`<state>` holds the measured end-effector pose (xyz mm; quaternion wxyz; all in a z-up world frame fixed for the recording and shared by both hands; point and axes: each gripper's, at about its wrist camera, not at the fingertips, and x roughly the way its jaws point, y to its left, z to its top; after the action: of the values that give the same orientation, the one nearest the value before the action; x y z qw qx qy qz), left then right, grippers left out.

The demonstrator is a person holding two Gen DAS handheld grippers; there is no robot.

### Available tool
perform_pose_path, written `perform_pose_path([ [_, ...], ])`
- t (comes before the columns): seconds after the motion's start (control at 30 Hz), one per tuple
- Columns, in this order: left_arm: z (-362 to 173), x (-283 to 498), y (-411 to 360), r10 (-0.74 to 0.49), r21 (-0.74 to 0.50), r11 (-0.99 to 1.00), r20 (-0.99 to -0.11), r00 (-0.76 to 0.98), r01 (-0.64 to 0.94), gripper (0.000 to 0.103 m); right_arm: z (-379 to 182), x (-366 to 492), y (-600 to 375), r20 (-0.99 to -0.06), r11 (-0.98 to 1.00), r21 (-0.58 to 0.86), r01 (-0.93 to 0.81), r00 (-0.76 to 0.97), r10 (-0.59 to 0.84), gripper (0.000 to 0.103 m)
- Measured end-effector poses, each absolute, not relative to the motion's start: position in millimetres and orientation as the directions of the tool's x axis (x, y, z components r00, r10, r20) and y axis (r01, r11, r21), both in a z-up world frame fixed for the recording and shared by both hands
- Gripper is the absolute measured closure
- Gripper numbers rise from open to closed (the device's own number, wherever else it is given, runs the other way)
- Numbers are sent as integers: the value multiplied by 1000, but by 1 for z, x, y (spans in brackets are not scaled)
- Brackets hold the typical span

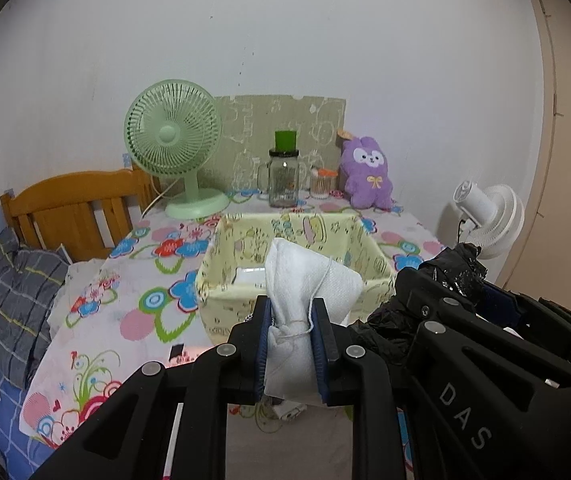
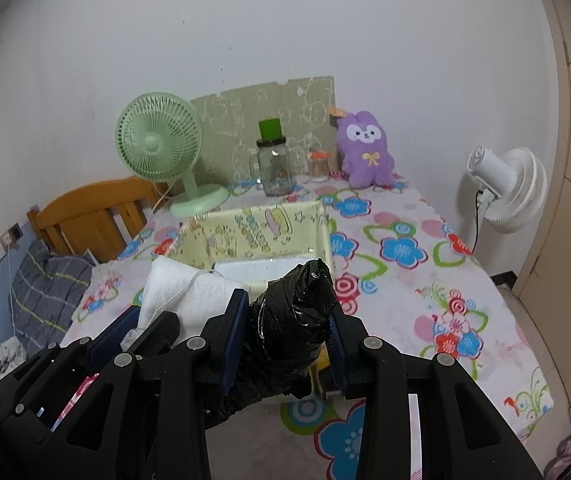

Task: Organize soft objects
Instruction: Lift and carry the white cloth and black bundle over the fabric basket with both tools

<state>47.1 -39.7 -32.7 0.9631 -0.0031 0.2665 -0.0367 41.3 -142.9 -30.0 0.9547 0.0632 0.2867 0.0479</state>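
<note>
While both hang above the flowered counter (image 2: 425, 216), the left tool (image 1: 293, 316) is clamped on a white drawstring pouch (image 1: 309, 276) and the right tool (image 2: 287, 320) on a crumpled black plastic bag (image 2: 297, 312), side by side just before the open yellow fabric bin (image 1: 245, 240).

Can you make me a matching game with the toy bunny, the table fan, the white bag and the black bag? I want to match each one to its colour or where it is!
Things:
1. toy bunny
2. table fan
3. white bag
4. black bag

Matches:
A. in the right gripper
B. light green
C. purple
D. in the left gripper

Pairs: 1-C, 2-B, 3-D, 4-A
</note>
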Motion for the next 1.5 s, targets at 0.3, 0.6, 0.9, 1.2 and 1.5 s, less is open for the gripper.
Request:
perform_pose_path([
  [0.3,-15,53,-35,-80,-42,997,-478,875,69,85,-8,47,-142,-510,988,143,-60,851,126,62],
  [0.6,-2,67,-31,-72,-38,997,-462,884,61,85,5,61,-138,-494,986,150,-72,859,138,62],
  [0.9,5,87,-31,-65,-37,998,-454,889,54,85,10,82,-136,-483,986,150,-78,864,142,62],
  [1.2,7,110,-32,-52,-20,999,-445,894,48,85,11,110,-136,-472,988,137,-74,872,131,62],
  [1.5,-1,139,-29,-46,-15,999,-470,881,44,85,2,143,-133,-497,986,143,-83,856,144,62],
])
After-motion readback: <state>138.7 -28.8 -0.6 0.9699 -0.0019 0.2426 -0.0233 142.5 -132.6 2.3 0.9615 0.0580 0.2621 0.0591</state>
